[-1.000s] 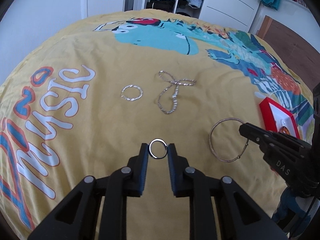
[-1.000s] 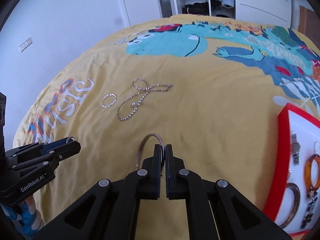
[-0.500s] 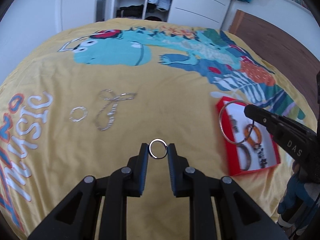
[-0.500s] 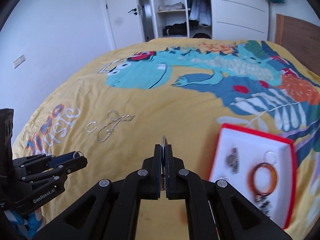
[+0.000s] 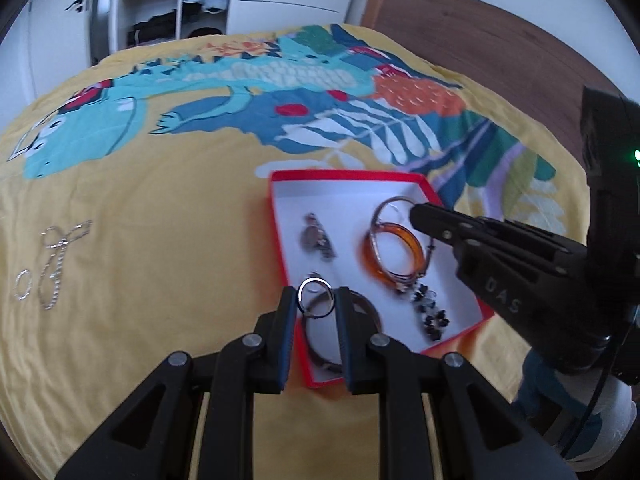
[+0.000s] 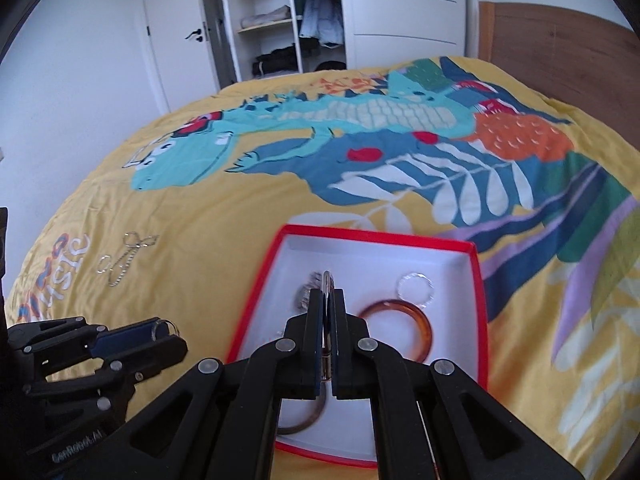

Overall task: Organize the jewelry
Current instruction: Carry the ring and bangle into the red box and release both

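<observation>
My left gripper [image 5: 315,300] is shut on a small silver ring [image 5: 316,285], held upright above the near corner of the red box [image 5: 344,176]. In the right wrist view the left gripper [image 6: 164,328] shows at the lower left. My right gripper [image 6: 328,300] is shut on a thin metal hoop [image 6: 328,278], seen edge-on over the box [image 6: 376,236]. From the left wrist view this hoop [image 5: 376,216] hangs from the right gripper [image 5: 416,212] above an amber bangle [image 5: 394,254]. A silver chain [image 5: 60,256] and a small bracelet [image 5: 23,286] lie on the yellow bedspread, far left.
The white-lined box also holds a watch-like piece [image 5: 318,238], black beads [image 5: 432,316], a dark bangle [image 5: 368,312] and a thin silver ring [image 6: 416,288]. A wooden headboard [image 5: 500,52] is at the right; a wardrobe and door are beyond the bed.
Both grippers have swept right across the bed, from beside the loose chain and bracelet to above the red box. Each keeps its hold, the left on the ring, the right on the hoop.
</observation>
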Demonstrator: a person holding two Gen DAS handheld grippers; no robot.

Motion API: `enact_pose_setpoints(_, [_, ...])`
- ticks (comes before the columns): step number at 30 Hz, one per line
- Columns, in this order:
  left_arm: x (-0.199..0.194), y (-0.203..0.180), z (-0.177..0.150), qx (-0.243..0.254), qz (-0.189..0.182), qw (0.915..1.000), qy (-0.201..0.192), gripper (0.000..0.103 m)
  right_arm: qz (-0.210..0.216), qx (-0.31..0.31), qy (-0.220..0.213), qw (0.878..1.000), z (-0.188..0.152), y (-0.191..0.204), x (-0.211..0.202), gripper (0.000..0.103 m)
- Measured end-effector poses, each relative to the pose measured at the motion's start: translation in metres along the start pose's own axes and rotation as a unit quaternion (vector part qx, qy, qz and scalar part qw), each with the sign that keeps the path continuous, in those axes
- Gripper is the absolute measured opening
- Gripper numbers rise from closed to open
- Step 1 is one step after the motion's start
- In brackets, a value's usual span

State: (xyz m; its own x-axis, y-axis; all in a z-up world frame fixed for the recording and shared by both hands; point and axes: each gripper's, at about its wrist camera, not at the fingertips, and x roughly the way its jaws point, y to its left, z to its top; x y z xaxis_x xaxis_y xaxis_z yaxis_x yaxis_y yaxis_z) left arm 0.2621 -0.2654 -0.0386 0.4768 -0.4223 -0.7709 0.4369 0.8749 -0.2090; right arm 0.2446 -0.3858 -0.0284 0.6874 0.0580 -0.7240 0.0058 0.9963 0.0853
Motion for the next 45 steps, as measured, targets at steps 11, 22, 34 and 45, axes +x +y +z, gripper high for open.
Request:
enact_pose_setpoints(11, [0.05,-0.026,-0.012,0.023,0.012,0.9989,0.038,0.018,-0.009,0.045,-0.005,0.999,-0.012,-0.042,0.017,0.003])
enact_pose_setpoints(22, [0.071,-0.021,-0.023,0.024,0.023,0.9978,0.057,0.018,-0.015,0.115,0.002,0.993,-0.037,-0.073,0.024,0.003])
enact_pose_setpoints(34, [0.075,-0.025,-0.026,0.034,0.031,0.9974,0.055,0.018,-0.032,0.13,0.046,0.99,-0.073,-0.077,0.029,0.004])
enact_pose_setpoints(45, [0.078,-0.03,-0.027,0.039,0.032,0.9968,0.061,0.019,-0.049,0.125,0.059,0.989,-0.075,-0.079,0.025,0.008])
